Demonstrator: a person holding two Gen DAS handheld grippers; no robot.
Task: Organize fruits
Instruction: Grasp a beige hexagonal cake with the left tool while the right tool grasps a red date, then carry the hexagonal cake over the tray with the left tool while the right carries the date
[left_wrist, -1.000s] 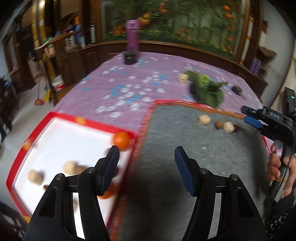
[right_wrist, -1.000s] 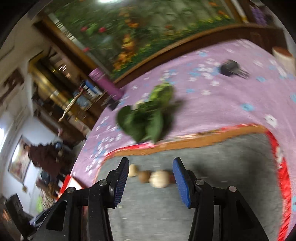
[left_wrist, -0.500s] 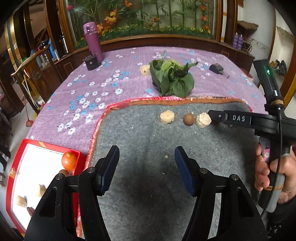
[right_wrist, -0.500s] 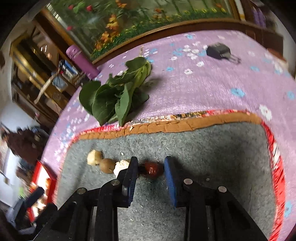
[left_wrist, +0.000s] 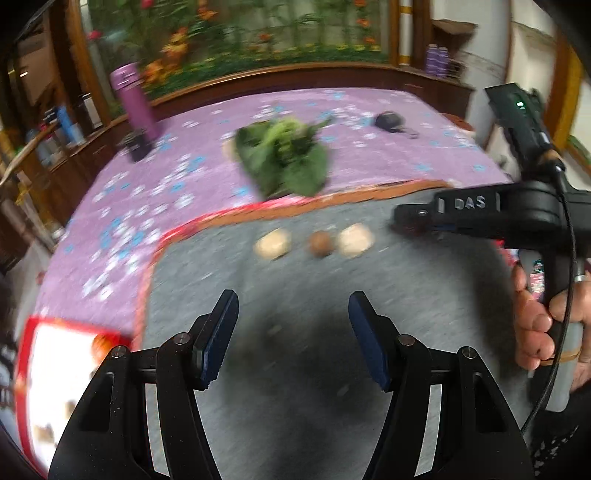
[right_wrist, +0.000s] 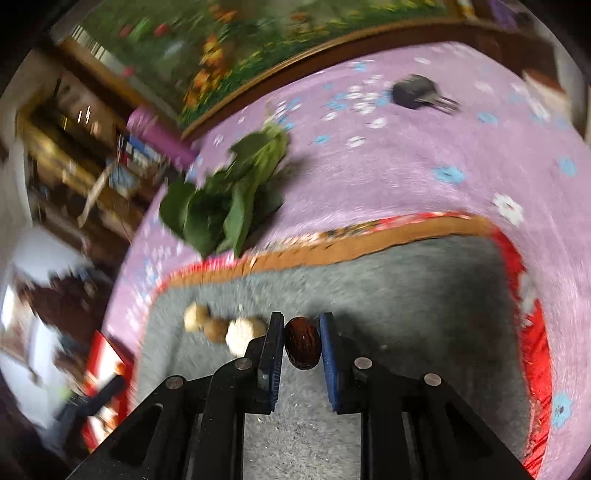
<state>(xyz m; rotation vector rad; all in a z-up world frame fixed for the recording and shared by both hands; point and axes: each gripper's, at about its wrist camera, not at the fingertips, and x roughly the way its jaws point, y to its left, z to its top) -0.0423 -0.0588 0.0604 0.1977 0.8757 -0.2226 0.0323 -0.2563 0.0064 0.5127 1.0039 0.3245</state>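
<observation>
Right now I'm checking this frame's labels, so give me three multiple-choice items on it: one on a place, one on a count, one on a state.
1. The bunch of green leafy vegetables lies:
A on the purple flowered tablecloth
B on the grey felt mat
C in the red-rimmed white tray

2. Small round pieces in a row on the mat, left of the right gripper:
A one
B three
C five

3. The right gripper's jaws are:
A wide open, holding nothing
B shut on the dark red-brown oval fruit
C shut on a leaf

Answers: 1 A, the leaves sit beyond the mat's orange border; 2 B, two pale pieces flank a brown one; 3 B, both pads press the fruit's sides.
</observation>
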